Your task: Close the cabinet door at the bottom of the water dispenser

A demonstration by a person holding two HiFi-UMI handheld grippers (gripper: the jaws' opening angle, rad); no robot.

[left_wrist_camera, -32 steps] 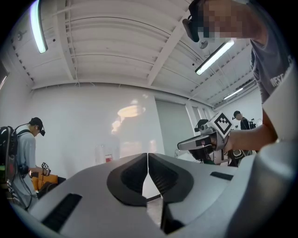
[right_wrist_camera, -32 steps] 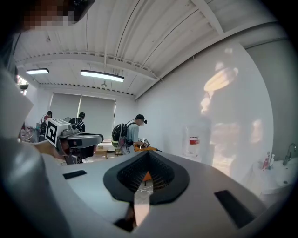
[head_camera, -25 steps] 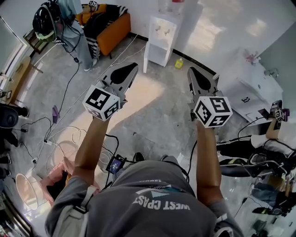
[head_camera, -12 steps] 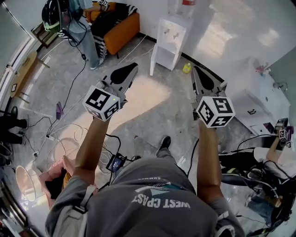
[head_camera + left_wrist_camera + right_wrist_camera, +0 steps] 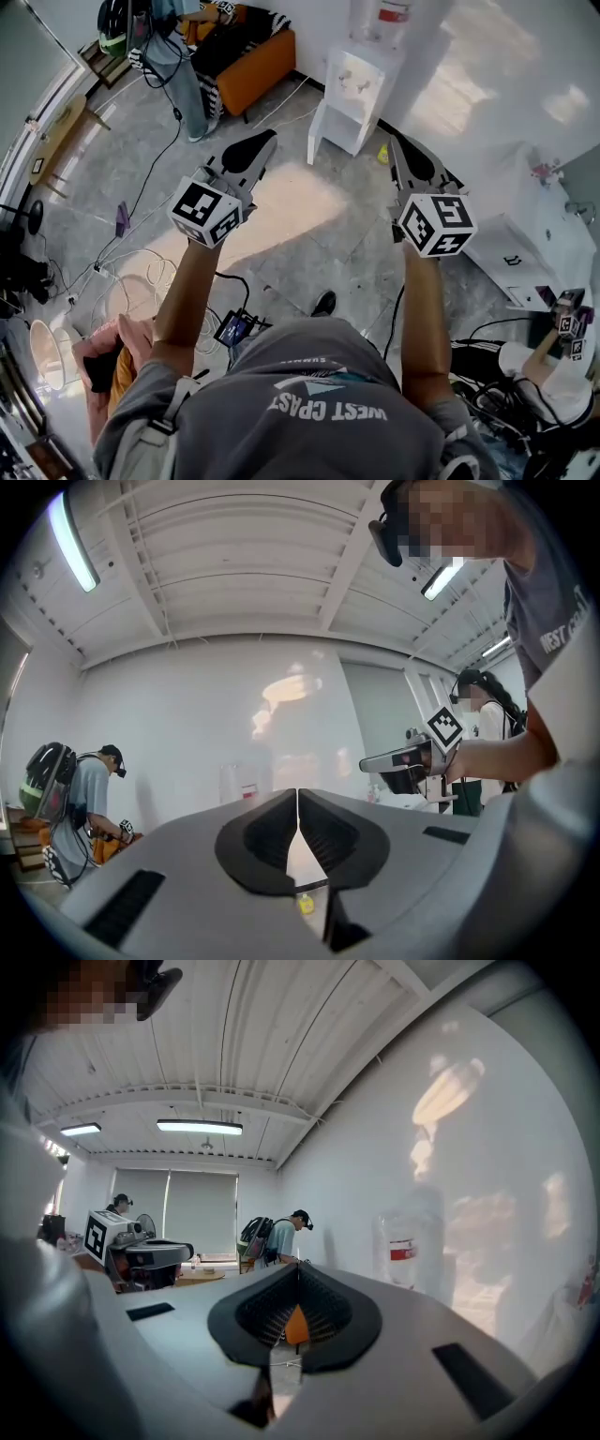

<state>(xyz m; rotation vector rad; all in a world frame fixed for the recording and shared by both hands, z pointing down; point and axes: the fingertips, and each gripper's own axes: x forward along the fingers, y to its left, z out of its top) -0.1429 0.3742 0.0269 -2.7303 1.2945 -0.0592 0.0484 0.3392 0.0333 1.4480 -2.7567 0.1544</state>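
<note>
The white water dispenser stands against the far wall with a bottle on top. Its bottom cabinet door hangs open to the left, and the lower compartment shows. Both grippers are held out over the floor, well short of it. My left gripper is shut with nothing in it, pointing to the left of the dispenser. My right gripper is shut and empty too, just right of the dispenser's foot. In the left gripper view the jaws meet; in the right gripper view they also meet, with the bottle beside them.
A small yellow bottle stands on the floor right of the dispenser. An orange sofa and a person are at the back left. Cables trail over the floor at left. A white unit stands at right.
The dispenser has come nearer and shifted right in the head view as the person walks toward it. Both grippers stay shut and held out as before.
</note>
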